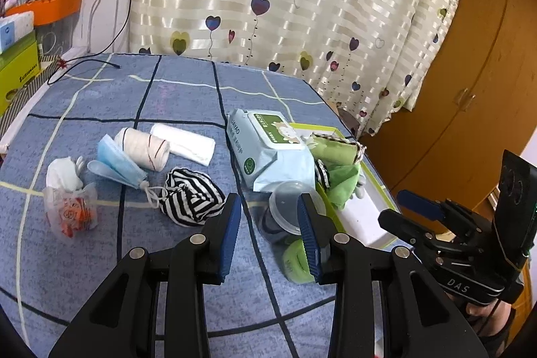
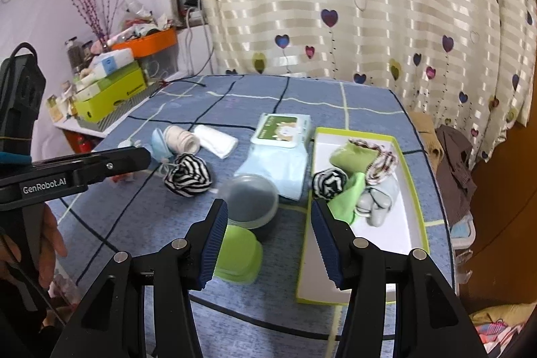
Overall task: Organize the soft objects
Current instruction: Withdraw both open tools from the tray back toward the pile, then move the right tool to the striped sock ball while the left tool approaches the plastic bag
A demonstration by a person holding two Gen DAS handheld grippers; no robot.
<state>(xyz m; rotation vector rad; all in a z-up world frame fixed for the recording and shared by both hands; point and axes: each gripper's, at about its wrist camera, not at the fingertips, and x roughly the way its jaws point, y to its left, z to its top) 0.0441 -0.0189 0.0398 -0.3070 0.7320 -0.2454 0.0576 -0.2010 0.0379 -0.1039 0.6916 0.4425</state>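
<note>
Both grippers hover over the blue checked tabletop (image 2: 362, 109), jaws parted and empty: left gripper (image 1: 270, 223), right gripper (image 2: 268, 234). Tray (image 2: 411, 190) at right holds green cloth (image 2: 345, 156) and a striped roll (image 2: 330, 182). Left of it lie the wipes pack (image 2: 282, 136), striped bundle (image 1: 191, 197), mask (image 1: 117, 158) and white rolls (image 1: 144, 148).

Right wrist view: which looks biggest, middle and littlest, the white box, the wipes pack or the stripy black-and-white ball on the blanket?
1. white box, clearly the biggest
2. wipes pack
3. stripy ball, the littlest

The box sits nearer the camera, which makes it look bigger, but it would likely still come first.
</note>
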